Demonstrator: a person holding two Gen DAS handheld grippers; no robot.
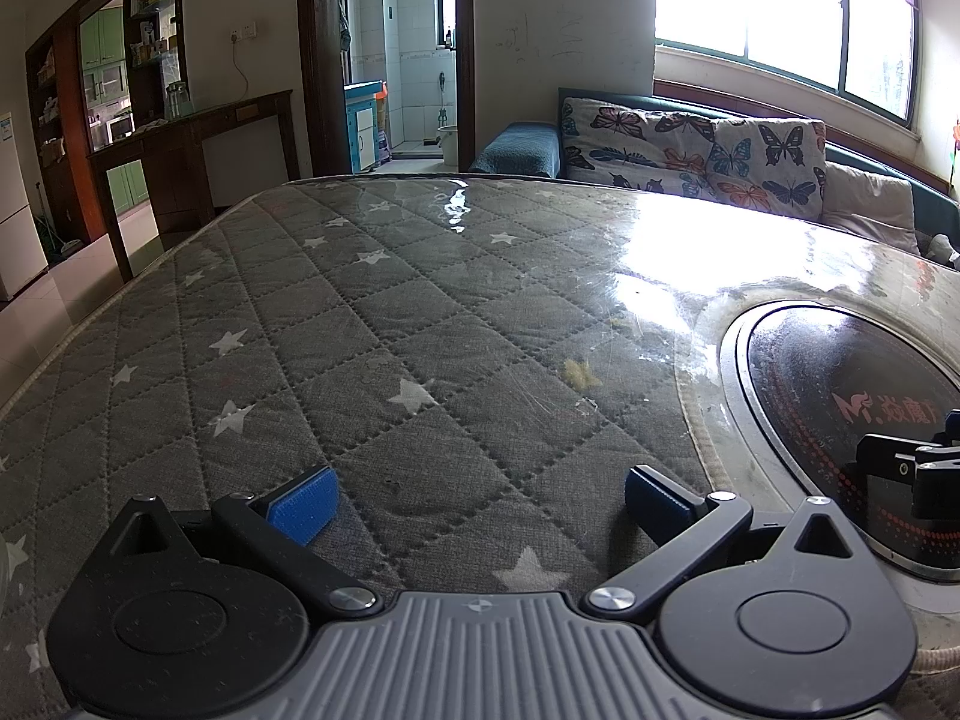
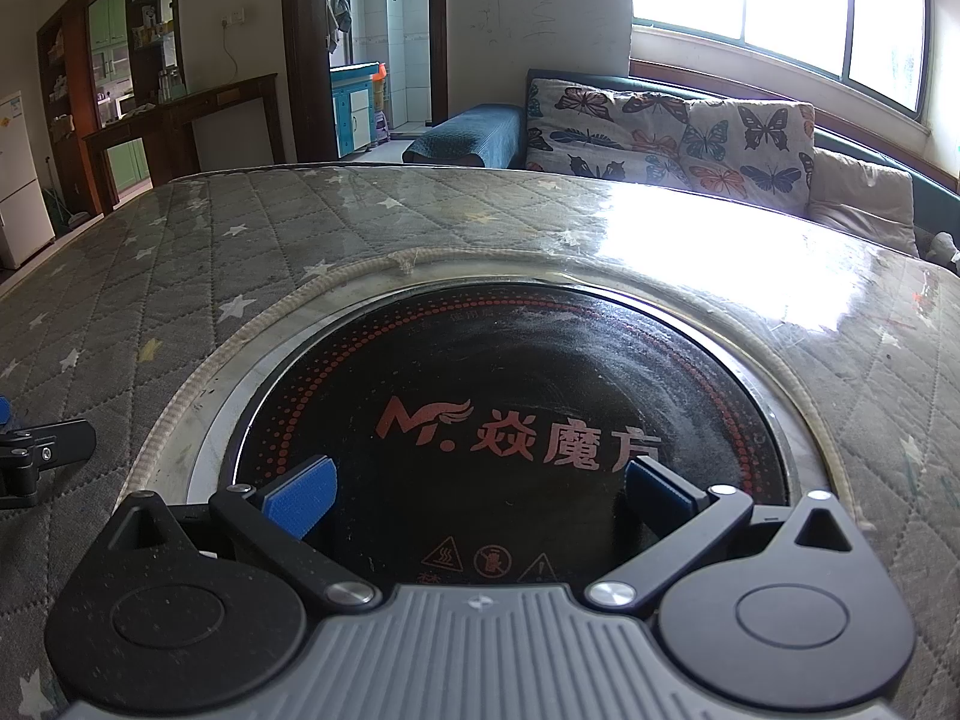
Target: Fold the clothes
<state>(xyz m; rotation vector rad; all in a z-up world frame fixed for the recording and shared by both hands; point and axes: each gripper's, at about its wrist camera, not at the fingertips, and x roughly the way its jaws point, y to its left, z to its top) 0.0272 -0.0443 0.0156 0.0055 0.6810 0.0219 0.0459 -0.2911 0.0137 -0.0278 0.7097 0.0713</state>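
Clothes unseen; both grippers (image 1: 477,501) (image 2: 480,495) spread over tablecloth (image 1: 372,324).

The quilted table cover (image 1: 372,324) lay flat and bare from near edge to far edge, leaving free passage across it. The round black cooktop (image 2: 498,414) sat flush on the right. The sofa (image 1: 690,150) blocked the far right side

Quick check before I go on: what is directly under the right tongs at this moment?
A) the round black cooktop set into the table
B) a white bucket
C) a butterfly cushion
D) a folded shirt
A: the right tongs hang open over the round black cooktop with red lettering, and no garment shows on the quilted table cover.
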